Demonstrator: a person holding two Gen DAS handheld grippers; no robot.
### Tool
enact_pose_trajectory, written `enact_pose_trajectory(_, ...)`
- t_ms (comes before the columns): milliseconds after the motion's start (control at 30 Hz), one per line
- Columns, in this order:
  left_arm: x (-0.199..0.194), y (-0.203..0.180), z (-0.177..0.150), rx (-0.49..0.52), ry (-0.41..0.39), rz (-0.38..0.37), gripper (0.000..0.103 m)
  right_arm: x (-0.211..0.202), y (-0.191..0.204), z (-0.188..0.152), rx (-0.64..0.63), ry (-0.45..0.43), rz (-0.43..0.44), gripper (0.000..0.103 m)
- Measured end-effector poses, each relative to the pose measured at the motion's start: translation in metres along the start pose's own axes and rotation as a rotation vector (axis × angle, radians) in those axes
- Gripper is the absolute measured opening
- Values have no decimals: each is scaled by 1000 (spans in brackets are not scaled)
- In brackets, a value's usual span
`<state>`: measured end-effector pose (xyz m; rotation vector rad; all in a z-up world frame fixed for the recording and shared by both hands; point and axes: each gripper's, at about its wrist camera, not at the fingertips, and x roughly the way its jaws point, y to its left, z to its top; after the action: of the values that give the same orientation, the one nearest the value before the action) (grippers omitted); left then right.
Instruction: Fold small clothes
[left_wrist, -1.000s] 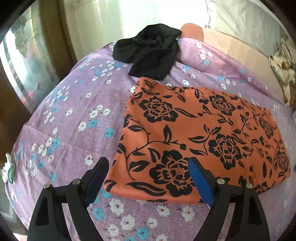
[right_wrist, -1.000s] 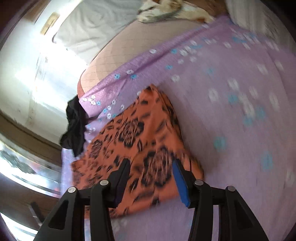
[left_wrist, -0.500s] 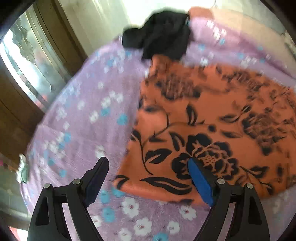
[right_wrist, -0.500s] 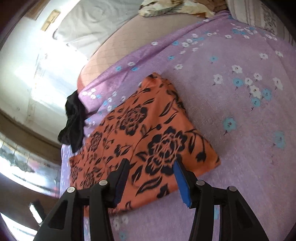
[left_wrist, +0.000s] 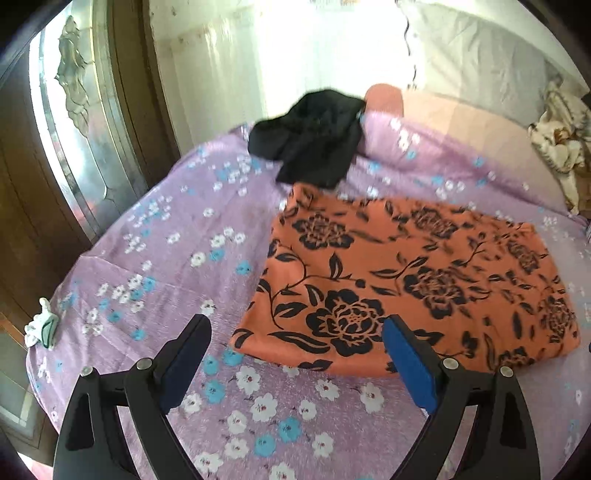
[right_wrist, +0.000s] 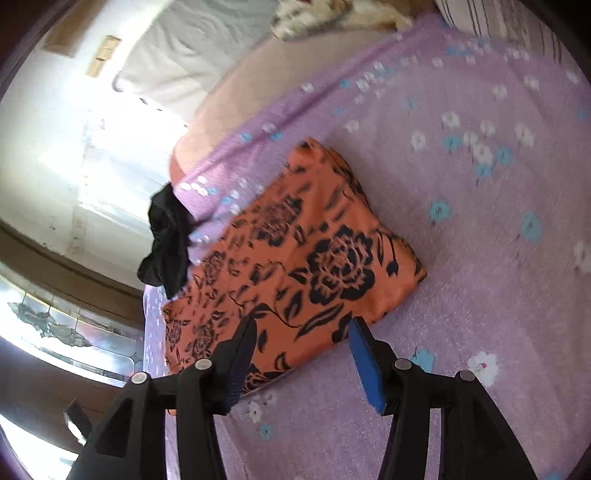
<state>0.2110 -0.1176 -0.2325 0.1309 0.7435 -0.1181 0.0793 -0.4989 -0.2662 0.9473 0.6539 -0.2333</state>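
An orange cloth with black flowers (left_wrist: 406, 280) lies folded flat as a rectangle on the purple flowered bedsheet (left_wrist: 166, 258). My left gripper (left_wrist: 297, 325) hovers just short of its near left corner, jaws wide open with nothing between them. In the right wrist view the same orange cloth (right_wrist: 295, 266) lies ahead of my right gripper (right_wrist: 303, 323), which stands half open over the cloth's near edge and holds nothing. A crumpled black garment (left_wrist: 314, 144) lies beyond the orange cloth at the sheet's far edge; the right wrist view shows this black garment (right_wrist: 166, 240) at the left.
A wooden wardrobe with a glass door (left_wrist: 74, 147) stands left of the bed. A grey pillow (left_wrist: 480, 66) and a patterned blanket (left_wrist: 561, 147) lie at the far right on the pink mattress (left_wrist: 461, 122). A small white and green thing (left_wrist: 40, 326) sits at the bed's left edge.
Both grippers have drawn back a little from the orange cloth, so more of the bed and room shows. The cloth lies unmoved.
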Motion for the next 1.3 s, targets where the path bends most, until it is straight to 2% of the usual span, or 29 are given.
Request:
enact_pose_trajectory(100, -14, 2, -1, -15, -39, -18, 94, -7, 9, -4, -20, -29, 25, 56)
enact_pose_trajectory(267, -23, -1, 8, -2, -86, -29, 94, 2, 23, -6, -53, -29, 26, 56)
enact_pose_trajectory(700, 1, -7, 16, 20, -58, -43, 94, 42, 49, -10, -115, 41, 25, 56)
enact_pose_trajectory(767, 7, -9, 16, 26, -41, -46, 94, 49, 49, -11, -109, 57, 21, 56)
enact_pose_trajectory(833, 21, -12, 15, 19, 10, -67, 95, 58, 48, -11, -105, 75, 14, 56)
enact_pose_trajectory(967, 61, -16, 11, -1, 171, -101, 95, 74, 50, -13, -106, 108, 2, 56)
enact_pose_trajectory(1067, 82, -18, 6, -23, 236, -112, 95, 85, 49, -13, -97, 128, 7, 56)
enact_pose_trajectory(1133, 97, -23, 0, 6, 283, -98, 95, 96, 45, -14, -86, 155, 5, 56)
enact_pose_trajectory(1233, 100, -30, -3, 55, 276, -66, 96, 114, 30, -17, -33, 221, -30, 57)
enact_pose_trajectory(1300, 98, -33, -3, 69, 269, -60, 96, 112, 27, -15, -8, 218, -9, 57)
